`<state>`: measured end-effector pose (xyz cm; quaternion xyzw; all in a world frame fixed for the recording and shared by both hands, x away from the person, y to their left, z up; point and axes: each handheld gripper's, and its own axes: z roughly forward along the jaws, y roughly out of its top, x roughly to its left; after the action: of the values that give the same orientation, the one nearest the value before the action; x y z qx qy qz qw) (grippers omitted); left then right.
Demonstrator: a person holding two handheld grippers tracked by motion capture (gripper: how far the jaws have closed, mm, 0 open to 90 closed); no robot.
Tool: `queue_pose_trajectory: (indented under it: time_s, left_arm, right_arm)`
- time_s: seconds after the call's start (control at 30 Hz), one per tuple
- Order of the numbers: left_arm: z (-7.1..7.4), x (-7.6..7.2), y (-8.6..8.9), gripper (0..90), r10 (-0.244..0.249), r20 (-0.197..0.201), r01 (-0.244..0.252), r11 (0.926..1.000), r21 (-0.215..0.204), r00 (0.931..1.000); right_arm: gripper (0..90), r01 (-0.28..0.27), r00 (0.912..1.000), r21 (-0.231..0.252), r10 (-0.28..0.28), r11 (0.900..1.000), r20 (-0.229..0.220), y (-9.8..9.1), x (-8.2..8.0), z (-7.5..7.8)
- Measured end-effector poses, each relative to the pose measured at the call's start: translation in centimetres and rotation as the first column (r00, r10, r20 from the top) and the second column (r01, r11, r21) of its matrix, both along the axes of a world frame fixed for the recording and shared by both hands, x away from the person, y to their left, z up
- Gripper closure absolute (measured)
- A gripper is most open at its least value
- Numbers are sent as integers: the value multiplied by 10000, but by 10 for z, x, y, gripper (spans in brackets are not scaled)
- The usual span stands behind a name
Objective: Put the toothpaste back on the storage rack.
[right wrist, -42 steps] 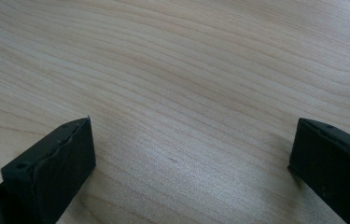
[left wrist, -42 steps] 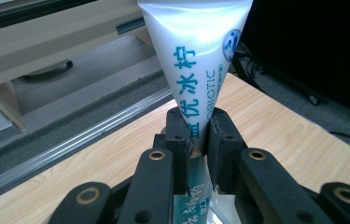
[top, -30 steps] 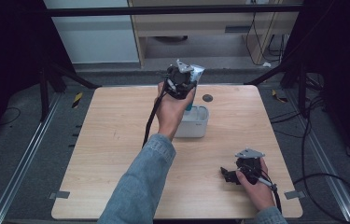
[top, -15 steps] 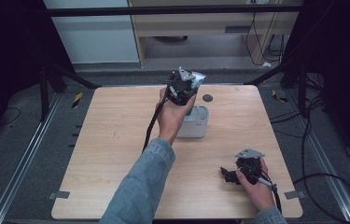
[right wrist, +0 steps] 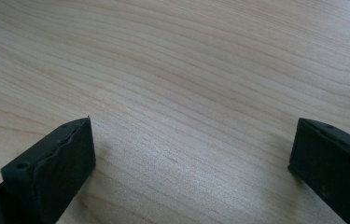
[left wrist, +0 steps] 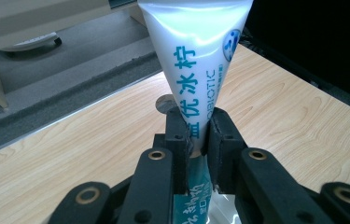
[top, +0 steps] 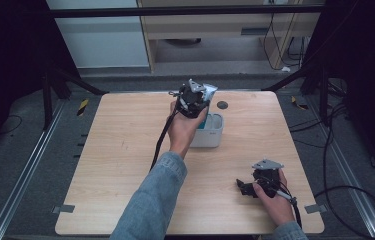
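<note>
Light wood tabletop point(top: 125, 165) is carrying everything here. Nearest the person, the right claw point(top: 242, 187) is resting low on the wood with its jaws standing wide apart, nothing between them. Farther out, the left claw point(top: 200, 97) is gripping a white tube with blue lettering point(left wrist: 196, 70), jaws squeezing tight on its narrow part, and it's hanging right over a small white bin point(top: 214, 131) sitting mid-table. Past that there's a dark round spot point(top: 222, 105) near the far edge.

white tube point(left wrist: 196, 60), blue Chinese characters "优冰柠", partly hidden "OBIOTIC"
</note>
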<state>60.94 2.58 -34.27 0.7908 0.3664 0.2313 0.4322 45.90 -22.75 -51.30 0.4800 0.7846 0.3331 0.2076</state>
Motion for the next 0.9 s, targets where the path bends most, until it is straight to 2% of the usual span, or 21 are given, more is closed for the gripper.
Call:
queue_pose_trajectory:
  time_s: [0.3, 0.53, 0.9]
  left_arm:
    - [-14, 1, 1, 796, 101, -187, -101, 9999, 17, 9998]
    - [-21, 1, 1, 796, 39, -174, -37, 9999, 102, 9998]
    - [-26, 3, -3, 795, 37, -286, -30, 9997, 237, 9996]
  right_arm:
    - [4, -5, 10000, 19, 5, 10000, 6, 0, 0, 0]
    - [4, -9, 10000, 17, 9, 10000, 8, 0, 0, 0]
    - [4, -6, 10000, 16, 6, 10000, 7, 0, 0, 0]
